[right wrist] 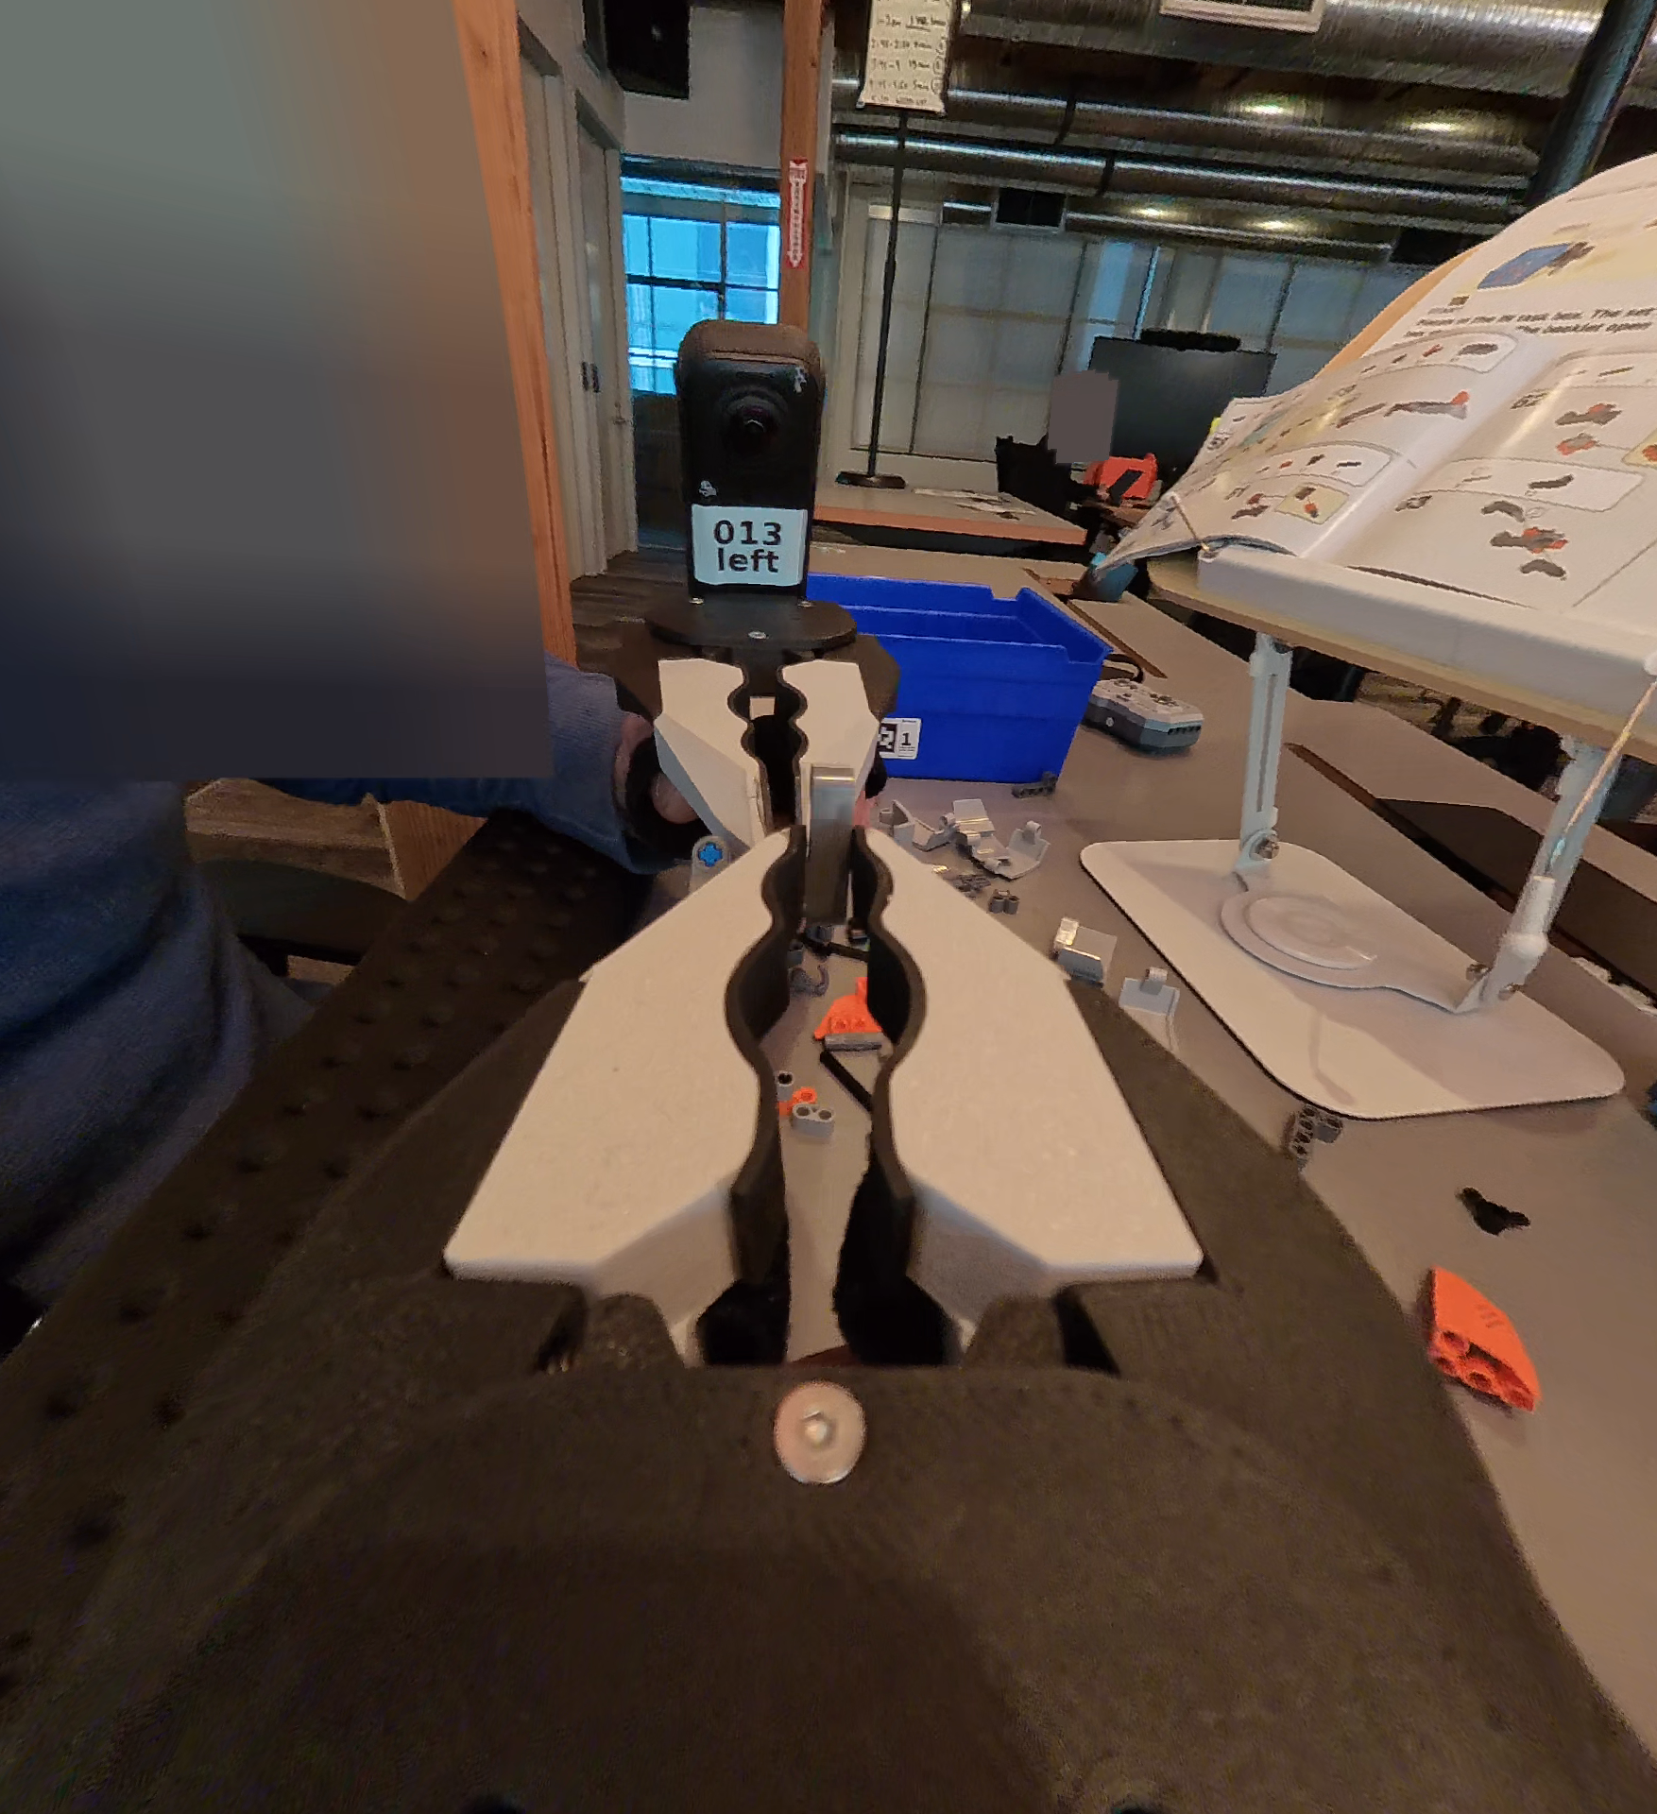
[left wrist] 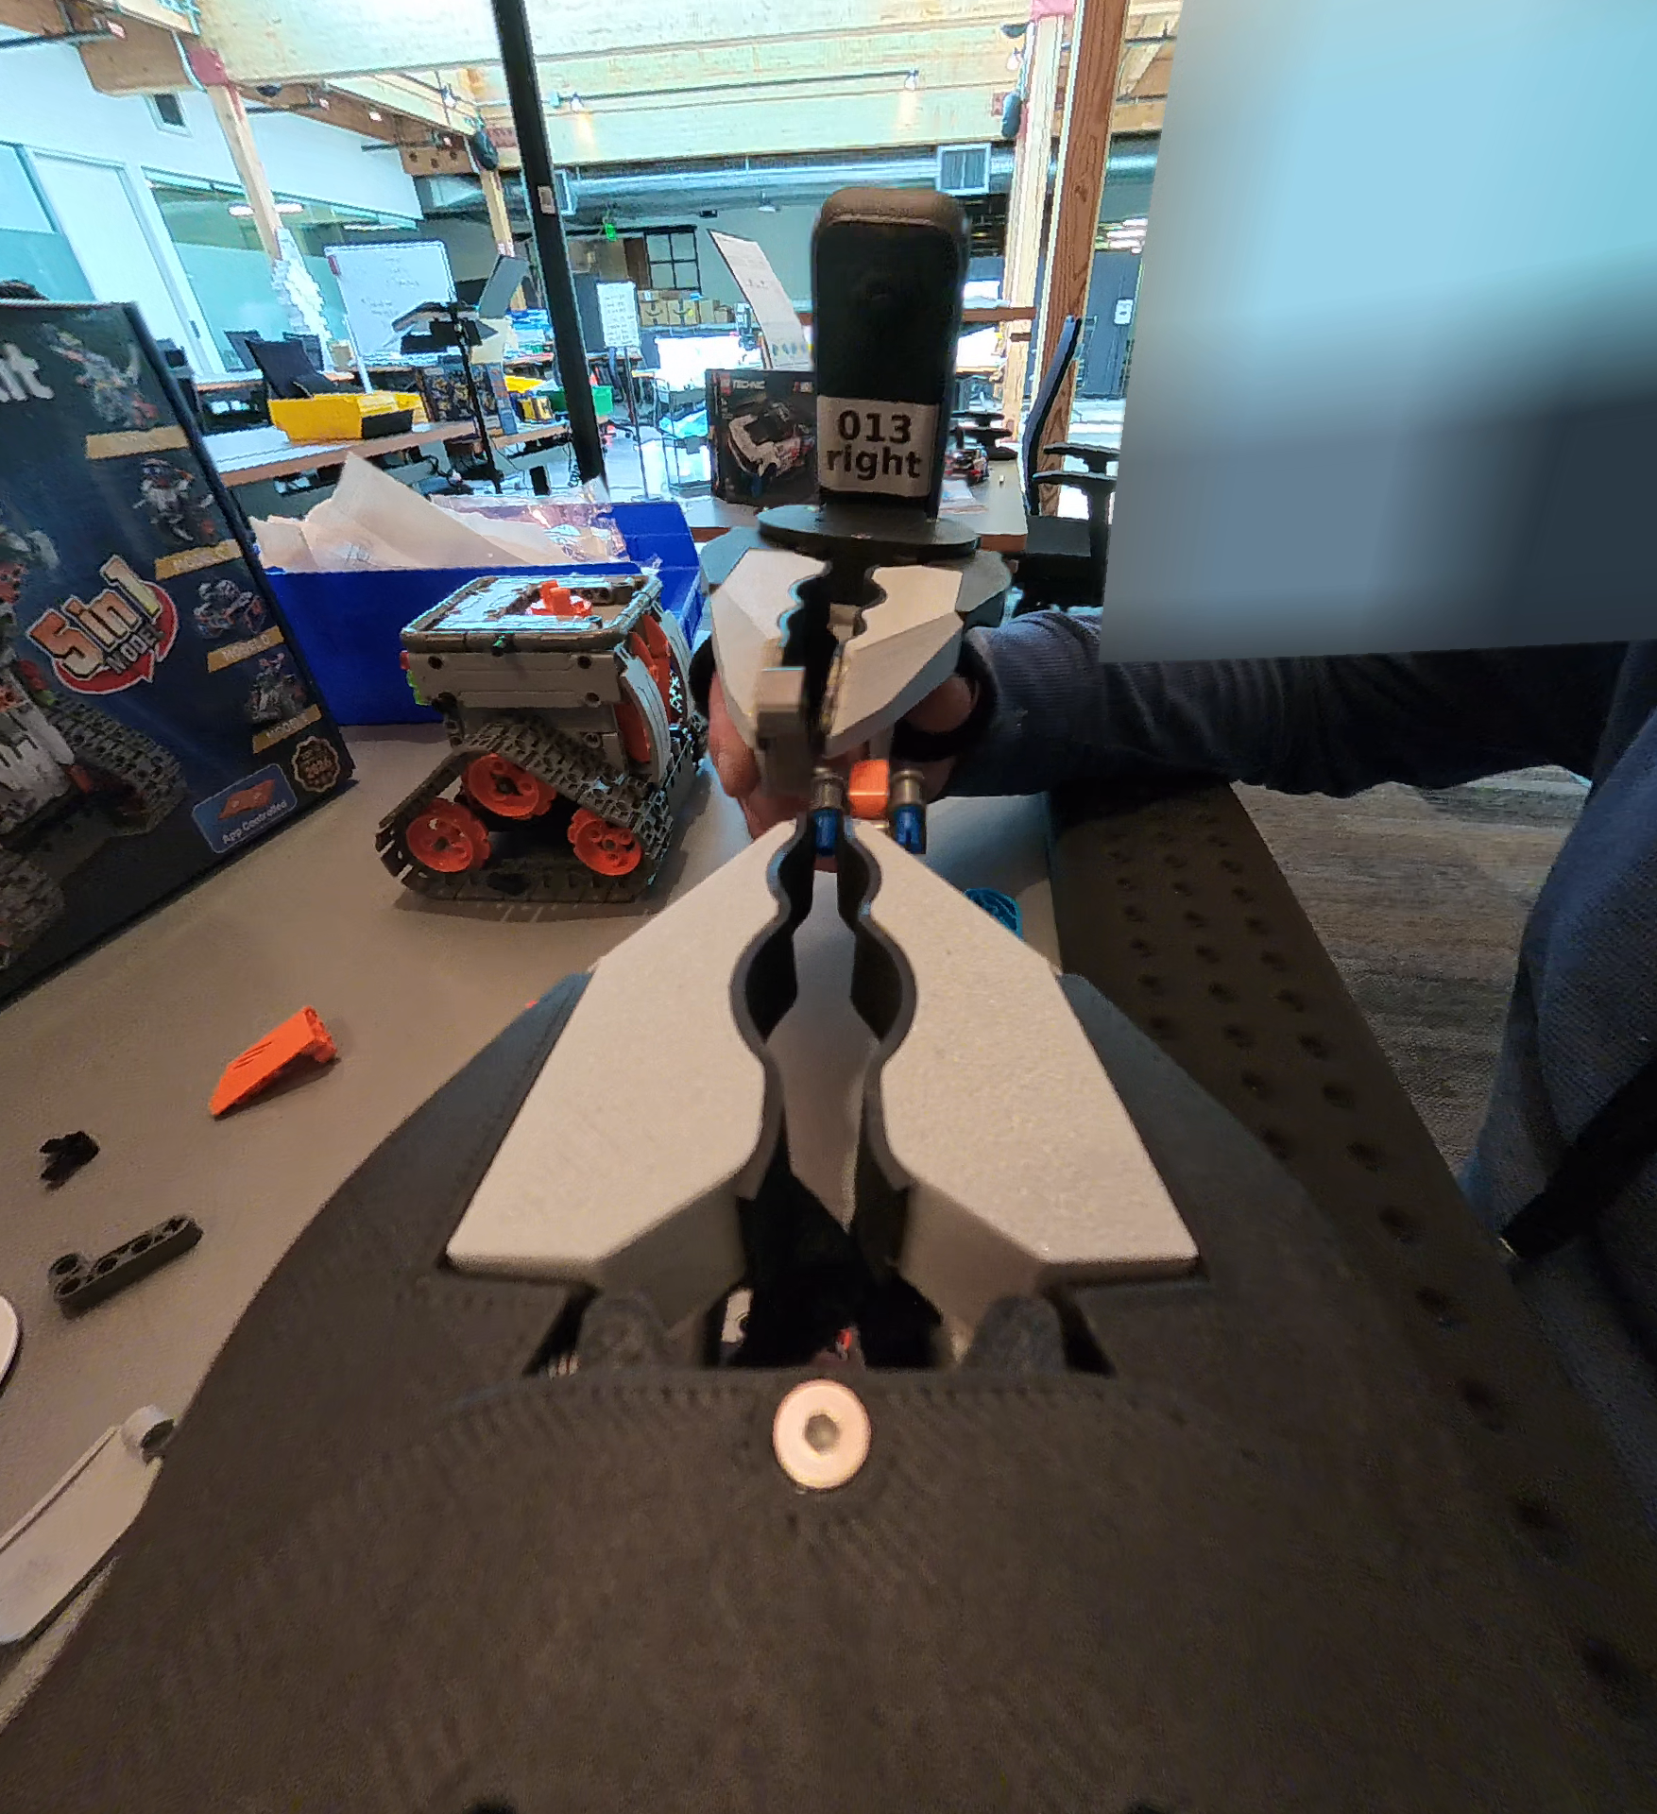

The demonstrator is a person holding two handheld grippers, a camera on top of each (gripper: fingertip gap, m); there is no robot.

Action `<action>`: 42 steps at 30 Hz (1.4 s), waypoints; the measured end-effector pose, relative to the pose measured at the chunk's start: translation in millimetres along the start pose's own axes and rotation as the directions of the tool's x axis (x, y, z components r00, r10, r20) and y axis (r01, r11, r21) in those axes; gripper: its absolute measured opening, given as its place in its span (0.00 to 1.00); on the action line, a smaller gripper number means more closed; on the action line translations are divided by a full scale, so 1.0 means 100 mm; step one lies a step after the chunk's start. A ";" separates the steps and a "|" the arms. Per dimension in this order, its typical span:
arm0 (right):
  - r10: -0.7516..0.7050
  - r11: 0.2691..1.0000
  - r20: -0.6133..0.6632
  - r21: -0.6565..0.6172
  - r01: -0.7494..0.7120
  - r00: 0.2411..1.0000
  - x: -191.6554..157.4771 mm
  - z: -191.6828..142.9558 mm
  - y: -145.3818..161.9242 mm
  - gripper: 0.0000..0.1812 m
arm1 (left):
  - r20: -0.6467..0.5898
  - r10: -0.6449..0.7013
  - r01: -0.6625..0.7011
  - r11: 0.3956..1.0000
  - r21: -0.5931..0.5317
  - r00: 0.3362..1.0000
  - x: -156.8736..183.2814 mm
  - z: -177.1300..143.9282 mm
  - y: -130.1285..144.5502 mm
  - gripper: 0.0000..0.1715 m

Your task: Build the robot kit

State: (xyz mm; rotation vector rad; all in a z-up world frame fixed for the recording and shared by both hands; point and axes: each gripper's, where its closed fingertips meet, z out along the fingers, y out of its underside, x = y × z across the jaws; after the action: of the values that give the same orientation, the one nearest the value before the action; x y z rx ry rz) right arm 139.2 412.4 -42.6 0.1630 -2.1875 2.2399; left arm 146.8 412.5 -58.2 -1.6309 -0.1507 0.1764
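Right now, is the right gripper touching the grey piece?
Touching: right wrist view shows grey piece pinched in right gripper; left gripper pinches its blue pin.

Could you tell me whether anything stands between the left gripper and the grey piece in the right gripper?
Nothing visible does: the left gripper meets a blue pin on the grey piece that the right gripper holds.

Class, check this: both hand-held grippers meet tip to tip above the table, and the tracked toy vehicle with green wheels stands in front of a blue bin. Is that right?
One detail is wrong: the wheels of the tracked toy vehicle are orange, not green, as the left wrist view shows. It does stand in front of the blue bin, and the hand-held grippers do meet above the table.
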 end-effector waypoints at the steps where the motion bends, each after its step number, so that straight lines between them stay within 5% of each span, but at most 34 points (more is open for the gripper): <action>1: -0.005 1.000 0.001 -0.011 0.006 1.000 0.01 -0.01 0.01 0.08 | 0.007 -0.002 0.002 1.000 -0.002 1.000 -0.02 -0.01 0.01 0.01; 17: -0.010 0.990 0.054 -0.141 0.017 0.999 -0.07 -0.04 0.17 0.21 | 0.013 0.050 -0.050 0.999 -0.003 0.999 -0.01 0.00 0.01 0.01; 42: -0.184 0.961 -0.006 -0.209 0.179 0.983 -0.09 0.01 0.20 0.11 | 0.043 0.110 -0.108 0.993 -0.038 0.993 -0.03 0.00 0.05 0.02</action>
State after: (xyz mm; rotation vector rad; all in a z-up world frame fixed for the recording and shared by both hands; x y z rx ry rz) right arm 146.6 411.6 -63.6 0.3164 -2.2708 1.8957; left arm 143.4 411.6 -63.6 -1.6726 -0.0995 0.2961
